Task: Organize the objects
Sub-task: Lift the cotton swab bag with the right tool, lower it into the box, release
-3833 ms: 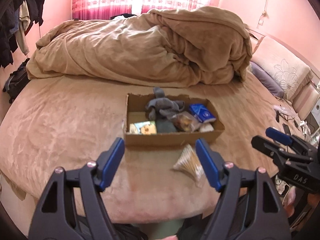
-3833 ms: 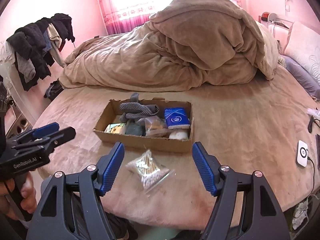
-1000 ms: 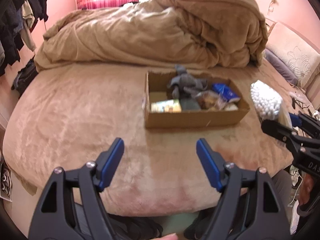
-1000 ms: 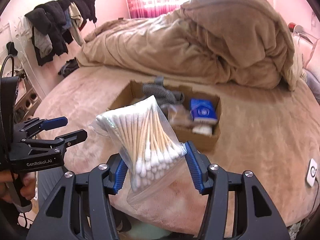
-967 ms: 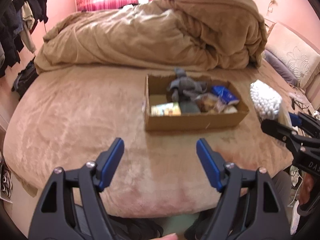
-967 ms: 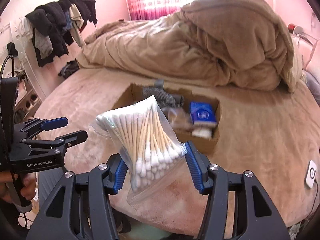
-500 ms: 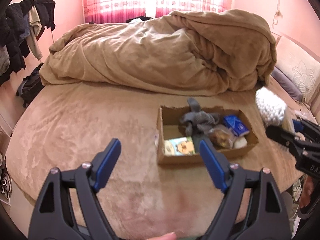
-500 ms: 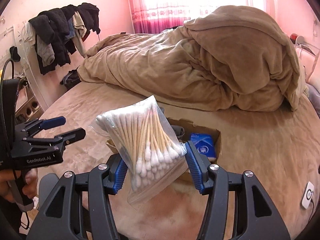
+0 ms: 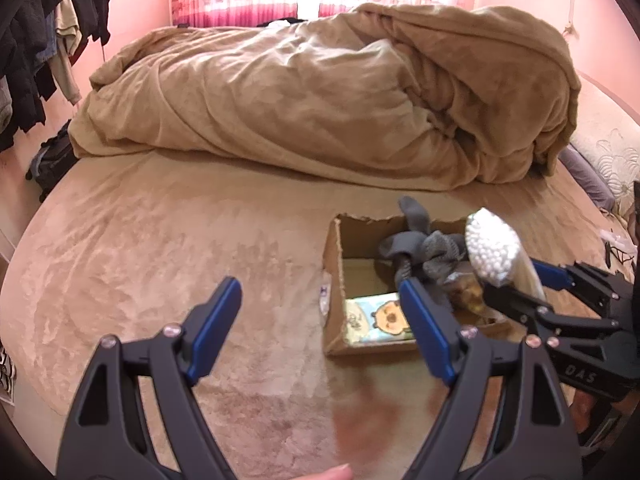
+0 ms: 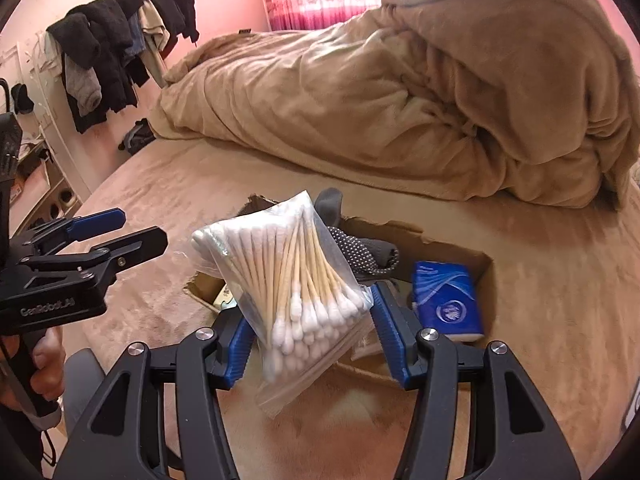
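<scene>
A clear bag of cotton swabs (image 10: 288,272) hangs above the open cardboard box (image 10: 452,248), with my right gripper (image 10: 312,332) shut on its lower half. Inside the box lie a grey sock (image 10: 360,252) and a blue tissue pack (image 10: 444,300). From the left wrist view, the box (image 9: 332,248) also holds a cartoon-printed packet (image 9: 380,316) and a snack bag (image 9: 468,292). The swab bag (image 9: 492,248) and right gripper (image 9: 516,284) hover over the box's right side. My left gripper (image 9: 320,308) is open and holds nothing, just left of the box's near corner. In the right wrist view the left gripper (image 10: 136,228) sits at the left.
A heaped tan duvet (image 9: 340,92) fills the far half of the round bed. Clothes hang on a rack (image 10: 120,48) by the left wall, above a dark bag (image 9: 52,156) on the floor. Pillows (image 9: 608,156) lie at the far right. The bed's edge runs close below both grippers.
Both grippers have moved forward toward the box, which now looks nearer. The swab bag has come from beside the box to above it. The left jaws stand slightly wider.
</scene>
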Demonstrator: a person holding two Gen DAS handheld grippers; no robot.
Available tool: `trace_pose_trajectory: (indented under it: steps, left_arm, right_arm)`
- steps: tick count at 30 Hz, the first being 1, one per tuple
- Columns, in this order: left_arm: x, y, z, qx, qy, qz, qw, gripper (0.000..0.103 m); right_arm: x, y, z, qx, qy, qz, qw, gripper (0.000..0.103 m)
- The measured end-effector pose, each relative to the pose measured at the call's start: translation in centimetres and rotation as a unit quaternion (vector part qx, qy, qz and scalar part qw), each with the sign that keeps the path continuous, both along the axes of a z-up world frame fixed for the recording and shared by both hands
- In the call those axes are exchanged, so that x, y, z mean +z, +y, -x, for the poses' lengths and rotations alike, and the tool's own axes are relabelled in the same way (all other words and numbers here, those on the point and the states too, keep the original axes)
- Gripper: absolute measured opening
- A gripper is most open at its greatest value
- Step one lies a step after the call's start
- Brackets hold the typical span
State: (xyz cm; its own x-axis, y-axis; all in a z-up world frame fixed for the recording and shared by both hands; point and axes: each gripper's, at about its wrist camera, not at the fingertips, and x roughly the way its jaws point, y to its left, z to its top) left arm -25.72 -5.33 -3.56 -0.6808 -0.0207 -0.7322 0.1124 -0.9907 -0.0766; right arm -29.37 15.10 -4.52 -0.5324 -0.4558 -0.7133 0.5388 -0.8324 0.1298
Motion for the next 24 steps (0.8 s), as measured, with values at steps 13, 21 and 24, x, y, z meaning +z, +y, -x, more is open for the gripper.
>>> trace_pose_trajectory:
  steps: [13,21,24]
  left_arm:
    - [-3.2,-1.7,0.3,0.018,-0.033,-0.014,0.9992,0.083]
    - [-2.6,-0.8,-1.8,0.009,-0.04,-0.015,0.9991,0.083]
    - [-1.9,0.2,-2.7,0.0,-0.037,-0.008,0.9993,0.083]
  right_arm:
    - [-4.0,-2.1,2.7,-0.008,-0.021,-0.017,1.0,0.074]
    - [-3.0,-0.8,1.0,-0.016,-0.025,-0.014,0.999,0.076]
    - [-2.3,0.0,0.1,-0.022,-0.026,-0.006,0.999,0.076]
